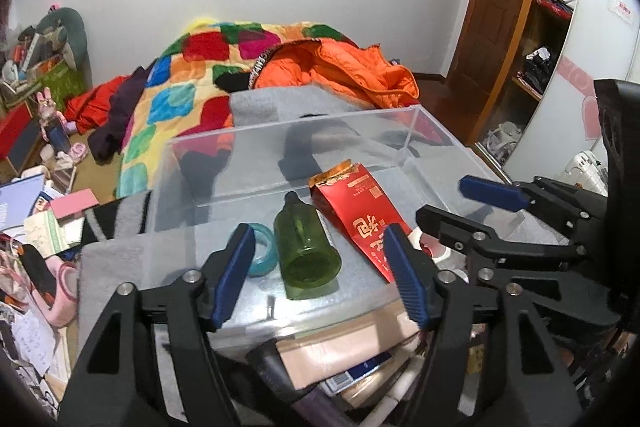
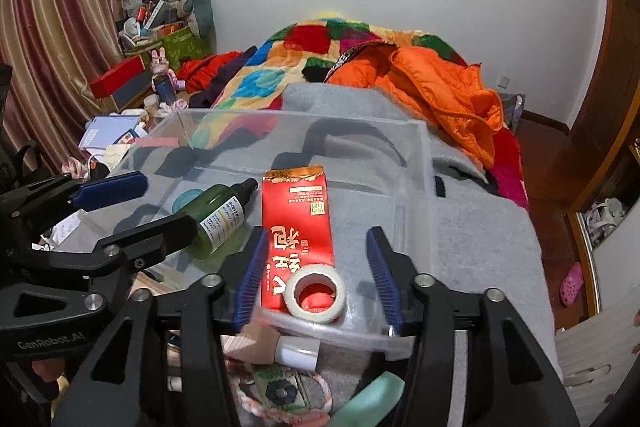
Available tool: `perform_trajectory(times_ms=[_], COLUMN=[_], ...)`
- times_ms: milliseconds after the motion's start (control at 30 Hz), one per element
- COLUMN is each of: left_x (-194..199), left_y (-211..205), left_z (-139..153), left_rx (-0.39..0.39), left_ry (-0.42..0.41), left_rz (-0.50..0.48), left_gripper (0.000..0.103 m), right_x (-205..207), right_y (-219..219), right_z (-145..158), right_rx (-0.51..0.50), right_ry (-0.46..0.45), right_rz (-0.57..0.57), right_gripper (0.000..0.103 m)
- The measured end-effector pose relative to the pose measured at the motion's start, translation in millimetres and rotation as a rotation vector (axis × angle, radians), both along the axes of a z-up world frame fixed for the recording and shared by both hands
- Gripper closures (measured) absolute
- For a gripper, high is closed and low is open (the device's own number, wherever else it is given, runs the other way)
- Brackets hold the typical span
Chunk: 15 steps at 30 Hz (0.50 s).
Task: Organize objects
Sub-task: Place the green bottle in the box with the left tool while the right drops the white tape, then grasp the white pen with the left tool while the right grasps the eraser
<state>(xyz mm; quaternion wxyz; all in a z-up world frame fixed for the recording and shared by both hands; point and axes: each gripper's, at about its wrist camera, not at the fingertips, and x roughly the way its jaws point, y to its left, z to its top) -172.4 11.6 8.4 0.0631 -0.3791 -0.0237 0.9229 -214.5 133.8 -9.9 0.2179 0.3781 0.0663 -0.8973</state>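
Clear box (image 1: 416, 115) on grey blanket (image 2: 480, 227); bed (image 1: 168, 99) probably behind.

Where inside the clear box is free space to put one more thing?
The far half of the clear box, beyond the red packet, is bare. The near half is crowded: green bottle, teal ring, white tape roll.

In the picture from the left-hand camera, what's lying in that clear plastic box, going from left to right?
Teal ring → green bottle, lying on its side → red packet → a white tape roll, mostly hidden behind the tool fingers.
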Motion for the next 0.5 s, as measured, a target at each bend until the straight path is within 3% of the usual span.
perform_trajectory(times_ms=[67,300,500], left_x=[6.8,33.7,58.5], left_y=[-1.7,-6.3,-6.5], left_z=[4.0,20.2,29.3], left_rx=[-0.006,-0.002,-0.023], left_ry=[0.018,0.068,0.105], left_rz=[0.007,0.018,0.029], left_gripper=[0.03,0.014,0.009], right_x=[4.0,23.0,46.5], right_y=[5.0,16.8,27.4], right_z=[4.6,19.4,30.8], right_rx=[-0.02,-0.02,-0.036], right_ry=[0.011,0.062,0.094], right_rz=[-0.007,-0.022,-0.018], right_gripper=[0.037,0.03,0.024])
